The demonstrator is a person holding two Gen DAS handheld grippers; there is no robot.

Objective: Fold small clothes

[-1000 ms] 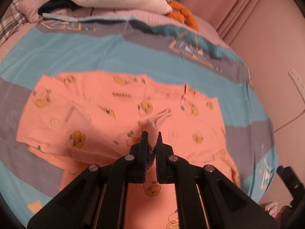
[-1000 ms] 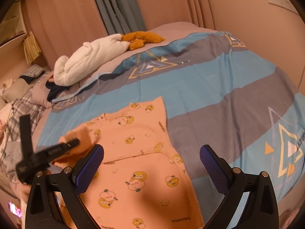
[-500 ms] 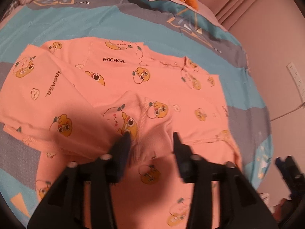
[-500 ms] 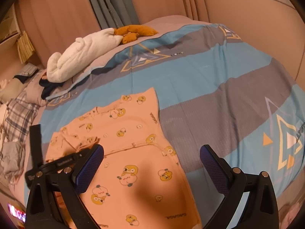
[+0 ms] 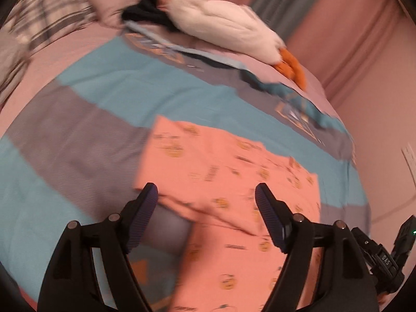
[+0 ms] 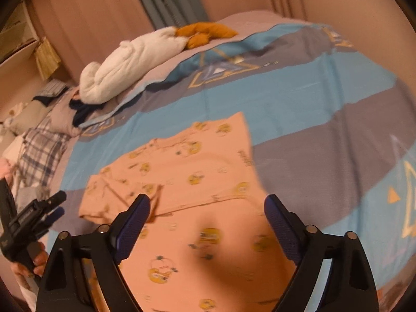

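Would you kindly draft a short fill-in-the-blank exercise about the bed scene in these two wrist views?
1. The peach cartoon-print cotton garment lies on the blue and ____ striped bedspread.
2. Beside the fluffy white plush toy, at its curtain-side end, lies an ____ plush piece.
3. The pads of the left claw grip ____.
4. The garment's print shows small ____ cartoon faces.

Missing words: grey; orange; nothing; yellow

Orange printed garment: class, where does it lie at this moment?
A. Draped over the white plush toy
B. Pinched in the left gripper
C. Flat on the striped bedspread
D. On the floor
C: the orange printed garment lies spread on the striped bedspread, nothing gripping it.
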